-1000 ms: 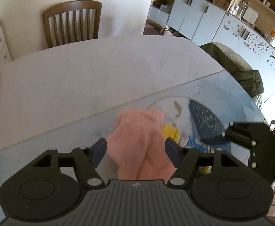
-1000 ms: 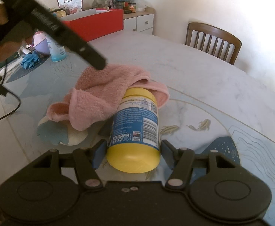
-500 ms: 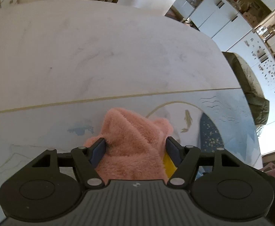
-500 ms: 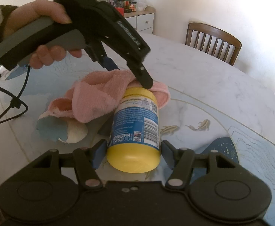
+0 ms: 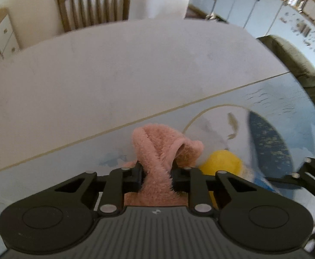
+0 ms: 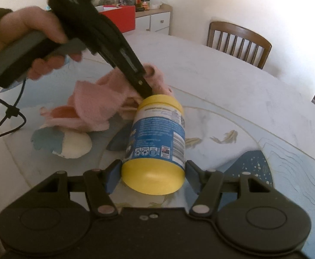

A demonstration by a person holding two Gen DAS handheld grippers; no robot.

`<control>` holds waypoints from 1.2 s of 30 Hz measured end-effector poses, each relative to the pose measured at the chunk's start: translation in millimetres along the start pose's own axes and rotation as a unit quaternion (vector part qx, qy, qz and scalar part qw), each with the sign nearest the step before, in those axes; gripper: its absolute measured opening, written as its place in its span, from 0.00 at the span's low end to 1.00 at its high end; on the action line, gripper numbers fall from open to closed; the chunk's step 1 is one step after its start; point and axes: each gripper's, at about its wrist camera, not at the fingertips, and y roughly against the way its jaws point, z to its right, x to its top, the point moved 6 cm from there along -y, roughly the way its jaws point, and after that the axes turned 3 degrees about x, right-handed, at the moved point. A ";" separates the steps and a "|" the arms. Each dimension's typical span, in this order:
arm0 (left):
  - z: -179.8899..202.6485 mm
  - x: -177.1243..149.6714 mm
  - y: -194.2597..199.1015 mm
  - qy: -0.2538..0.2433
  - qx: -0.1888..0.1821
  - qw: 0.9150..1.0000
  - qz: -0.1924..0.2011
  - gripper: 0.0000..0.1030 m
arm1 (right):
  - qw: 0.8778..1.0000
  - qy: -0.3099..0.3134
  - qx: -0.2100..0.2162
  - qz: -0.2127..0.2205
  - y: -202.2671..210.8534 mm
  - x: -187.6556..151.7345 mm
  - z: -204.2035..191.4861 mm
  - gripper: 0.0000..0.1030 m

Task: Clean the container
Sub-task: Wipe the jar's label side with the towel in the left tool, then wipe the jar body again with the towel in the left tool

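The right tongs pinch the container at its yellow base, one finger on each side, and the container lies on its side on the worktop, cap pointing away. The left tongs are pressed together on a fold of pink cloth, at the container's cap end; the rest of the cloth trails onto the worktop beside the container. A hand grips the left tool's handle, above and beyond the container. The container looks like light, stiff plastic with a glossy label, so it would likely roll or slip under a wipe unless held across the base as now. The cloth is soft and fluffy, best taken by a bunched fold. A chair stands well beyond the container.
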 end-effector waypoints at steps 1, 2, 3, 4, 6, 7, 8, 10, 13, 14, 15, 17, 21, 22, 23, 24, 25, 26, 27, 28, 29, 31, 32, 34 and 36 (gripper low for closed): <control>0.8 0.0 10.2 0.000 -0.007 1.000 0.006 0.20 | 1.000 0.009 -0.004 -0.001 -0.5 -0.7 -1.4 0.61; 2.7 0.0 20.2 0.000 -0.015 1.000 0.011 0.20 | 1.000 0.019 -0.008 0.000 -0.6 -1.0 -3.1 0.61; 5.0 -0.1 32.4 -0.002 -0.028 0.999 0.017 0.20 | 1.000 0.027 -0.010 0.000 -0.5 -1.3 -4.6 0.61; 7.7 -0.2 42.1 -0.005 -0.039 0.999 0.021 0.20 | 0.999 0.032 -0.012 -0.001 -0.5 -1.4 -5.3 0.61; 17.3 -2.0 62.4 -0.018 -0.066 0.997 0.026 0.20 | 0.999 0.037 -0.012 -0.002 -0.7 -0.9 -5.6 0.61; 23.8 -3.1 71.1 -0.026 -0.078 0.996 0.030 0.20 | 0.999 0.037 -0.012 -0.002 -0.6 -0.6 -5.4 0.61; 31.3 -4.7 79.3 -0.036 -0.090 0.995 0.030 0.20 | 0.999 0.038 -0.011 -0.002 -0.6 -0.7 -5.2 0.61; 47.1 -9.0 88.6 -0.053 -0.116 0.991 0.031 0.20 | 0.999 0.040 -0.012 -0.003 -0.9 -0.1 -5.6 0.61; 77.9 -16.3 87.8 -0.083 -0.148 0.985 0.021 0.20 | 0.999 0.049 -0.014 -0.004 -1.1 0.7 -7.4 0.61; 88.0 -19.6 83.9 -0.094 -0.156 0.983 0.014 0.20 | 0.999 0.050 -0.014 -0.002 -0.8 1.1 -8.0 0.61; 96.3 -22.2 78.8 -0.102 -0.162 0.981 0.005 0.20 | 0.999 0.051 -0.012 -0.001 -0.3 1.6 -8.4 0.61; 108.8 -25.6 68.4 -0.113 -0.168 0.979 -0.006 0.20 | 0.998 0.054 -0.009 -0.001 0.2 1.5 -9.6 0.61; 106.8 -22.5 47.7 -0.108 -0.149 0.983 -0.015 0.20 | 0.997 0.074 -0.012 -0.001 0.5 -3.1 -12.9 0.60; 101.1 -19.4 43.8 -0.100 -0.142 0.985 -0.013 0.20 | 0.997 0.076 -0.013 -0.001 0.8 -3.5 -13.3 0.60; 94.9 -15.6 40.9 -0.089 -0.139 0.986 -0.013 0.20 | 0.997 0.078 -0.013 0.000 0.9 -3.5 -13.5 0.60; 91.3 -13.2 37.7 -0.080 -0.136 0.987 -0.012 0.20 | 0.997 0.080 -0.013 -0.001 0.8 -3.4 -13.7 0.60; 84.2 -9.0 36.2 -0.074 -0.126 0.989 -0.008 0.20 | 0.997 0.082 -0.014 -0.001 0.8 -3.4 -14.1 0.60; 75.6 -4.4 34.6 -0.066 -0.112 0.991 -0.003 0.20 | 0.996 0.086 -0.015 0.000 1.1 -3.4 -14.6 0.60; 65.6 -0.9 32.7 -0.054 -0.107 0.993 -0.002 0.20 | 0.996 0.088 -0.015 0.002 1.5 -3.2 -14.9 0.60; 57.1 1.9 29.9 -0.041 -0.104 0.994 -0.002 0.20 | 0.996 0.088 -0.015 0.003 1.9 -2.7 -15.0 0.60; 48.6 4.6 28.4 -0.031 -0.096 0.995 -0.001 0.20 | 0.996 0.088 -0.014 0.004 2.4 -2.1 -14.7 0.61; 37.2 6.8 24.3 -0.017 -0.090 0.996 -0.004 0.20 | 0.997 0.071 -0.005 0.005 4.2 0.1 -12.3 0.61; 32.6 6.7 25.2 -0.011 -0.095 0.995 -0.006 0.20 | 0.998 0.056 0.003 0.006 4.3 -0.8 -8.5 0.61; 29.3 3.1 26.1 -0.008 -0.097 0.995 -0.008 0.20 | 1.000 0.006 0.025 0.006 7.3 -0.4 -1.7 0.61; 26.6 -1.0 28.0 -0.003 -0.098 0.995 -0.007 0.20 | 0.997 -0.054 0.055 0.006 10.3 -1.8 10.2 0.62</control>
